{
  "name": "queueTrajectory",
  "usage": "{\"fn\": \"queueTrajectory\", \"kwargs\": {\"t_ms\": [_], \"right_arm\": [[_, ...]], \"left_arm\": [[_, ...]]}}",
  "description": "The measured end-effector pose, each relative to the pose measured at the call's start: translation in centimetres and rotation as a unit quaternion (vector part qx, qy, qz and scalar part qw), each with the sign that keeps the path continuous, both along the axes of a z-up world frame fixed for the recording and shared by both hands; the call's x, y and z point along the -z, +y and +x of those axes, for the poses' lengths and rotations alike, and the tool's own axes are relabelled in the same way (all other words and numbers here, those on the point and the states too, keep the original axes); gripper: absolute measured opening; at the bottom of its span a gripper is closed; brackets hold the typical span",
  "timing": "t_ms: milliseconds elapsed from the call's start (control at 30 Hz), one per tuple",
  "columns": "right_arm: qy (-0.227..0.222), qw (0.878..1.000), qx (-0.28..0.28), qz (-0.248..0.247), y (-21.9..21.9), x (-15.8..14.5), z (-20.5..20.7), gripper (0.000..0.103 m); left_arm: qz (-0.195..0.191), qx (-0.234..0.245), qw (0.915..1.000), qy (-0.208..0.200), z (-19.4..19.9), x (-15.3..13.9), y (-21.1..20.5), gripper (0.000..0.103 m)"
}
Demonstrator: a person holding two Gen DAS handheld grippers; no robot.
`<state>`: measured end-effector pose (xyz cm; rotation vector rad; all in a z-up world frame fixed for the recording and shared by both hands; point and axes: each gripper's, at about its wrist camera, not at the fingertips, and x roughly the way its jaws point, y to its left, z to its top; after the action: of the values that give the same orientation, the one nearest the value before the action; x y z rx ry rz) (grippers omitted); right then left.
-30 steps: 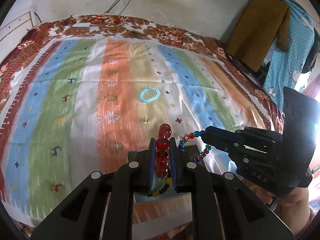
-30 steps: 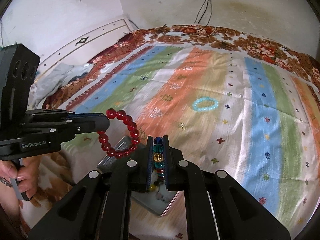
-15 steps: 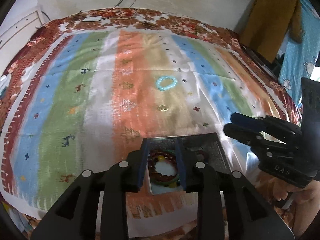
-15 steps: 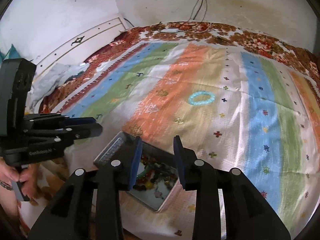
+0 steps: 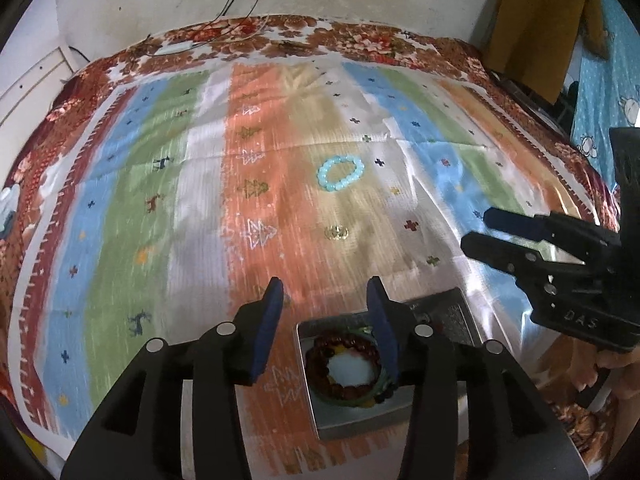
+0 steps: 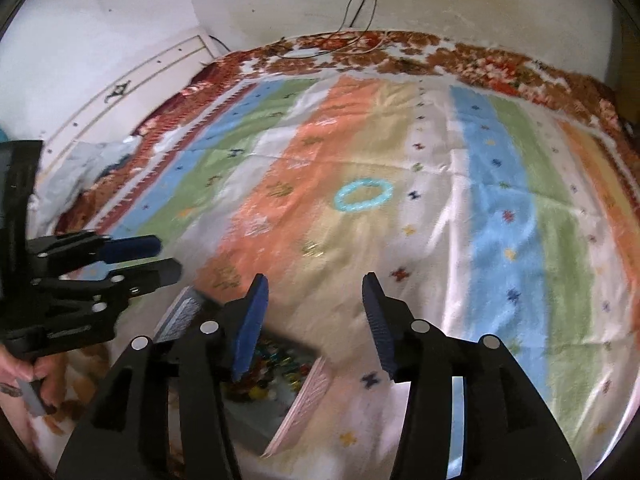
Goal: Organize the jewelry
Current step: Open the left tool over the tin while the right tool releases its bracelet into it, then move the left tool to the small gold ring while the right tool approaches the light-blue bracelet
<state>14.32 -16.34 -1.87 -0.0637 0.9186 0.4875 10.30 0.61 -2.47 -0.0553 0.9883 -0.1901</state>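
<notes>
A grey metal tray (image 5: 360, 426) sits at the near edge of the striped bed cloth. In it lies a dark red bead bracelet (image 5: 344, 364) on top of a multicoloured bead bracelet (image 6: 276, 364). My left gripper (image 5: 325, 292) hangs just above the tray's far side; its jaws are opening and nothing is between them. My right gripper (image 6: 315, 284) is over the cloth just right of the tray (image 6: 308, 392), also opening and empty. Each gripper shows in the other's view: the right gripper (image 5: 476, 228) and the left gripper (image 6: 168, 257). A turquoise bead bracelet (image 5: 341, 174) lies farther out on the cloth.
A small gold trinket (image 5: 336, 233) lies between the tray and the turquoise bracelet (image 6: 363, 197). Clothes (image 5: 536, 20) hang at the far right. A white panel (image 6: 120, 92) runs along the bed's left side. Cables trail down the back wall. A hand (image 6: 24, 368) holds the left gripper's handle.
Both grippers were shut on bracelets, the left on the red one, the right on the multicoloured one. Both let go over the tray, where the bracelets now lie. The jaws have widened.
</notes>
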Motion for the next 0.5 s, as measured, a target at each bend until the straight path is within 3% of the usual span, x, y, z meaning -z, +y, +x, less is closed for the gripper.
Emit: {"fn": "queueTrajectory", "kwargs": {"t_ms": [500], "right_arm": [[0.029,0.999,0.033,-0.012,-0.2,1.6,5.8,0.049]], "left_arm": [[-0.020,0.011,0.9987,0.044,5.3,1.6,-0.7,0.045]]}}
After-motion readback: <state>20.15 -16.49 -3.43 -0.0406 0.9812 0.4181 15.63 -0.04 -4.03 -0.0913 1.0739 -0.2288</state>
